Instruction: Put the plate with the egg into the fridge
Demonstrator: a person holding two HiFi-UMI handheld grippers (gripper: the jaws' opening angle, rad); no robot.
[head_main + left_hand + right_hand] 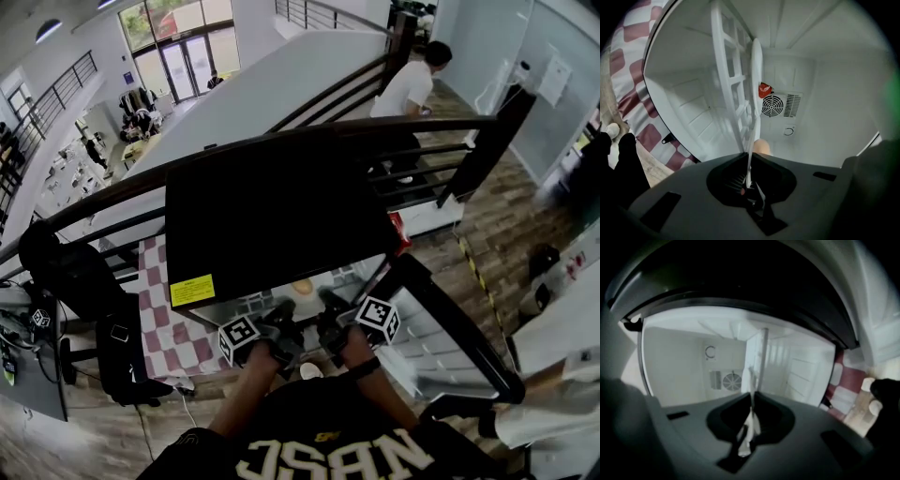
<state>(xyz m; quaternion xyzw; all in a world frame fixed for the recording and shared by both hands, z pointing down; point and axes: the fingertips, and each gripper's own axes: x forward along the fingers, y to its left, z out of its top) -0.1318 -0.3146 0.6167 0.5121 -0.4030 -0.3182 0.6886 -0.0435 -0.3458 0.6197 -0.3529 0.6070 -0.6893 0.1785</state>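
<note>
A white plate (755, 79) shows edge-on in both gripper views, with the pale egg (761, 146) lying on it. My left gripper (749, 157) is shut on one rim and my right gripper (753, 397) on the opposite rim (751, 380). In the head view both grippers, left (281, 314) and right (330, 307), hold the plate at the mouth of the small black fridge (272, 206), and the egg (302, 287) sits just inside. The fridge's white inside, with a round fan grille (772, 106) on the back wall, fills both gripper views.
The fridge door (450, 319) stands open to the right, its white shelves facing in. A white rack (733, 93) sits inside the fridge next to the plate. The fridge rests on a red-and-white checked cloth (173, 328). A dark railing (122, 192) runs behind, and a person (408, 84) stands beyond.
</note>
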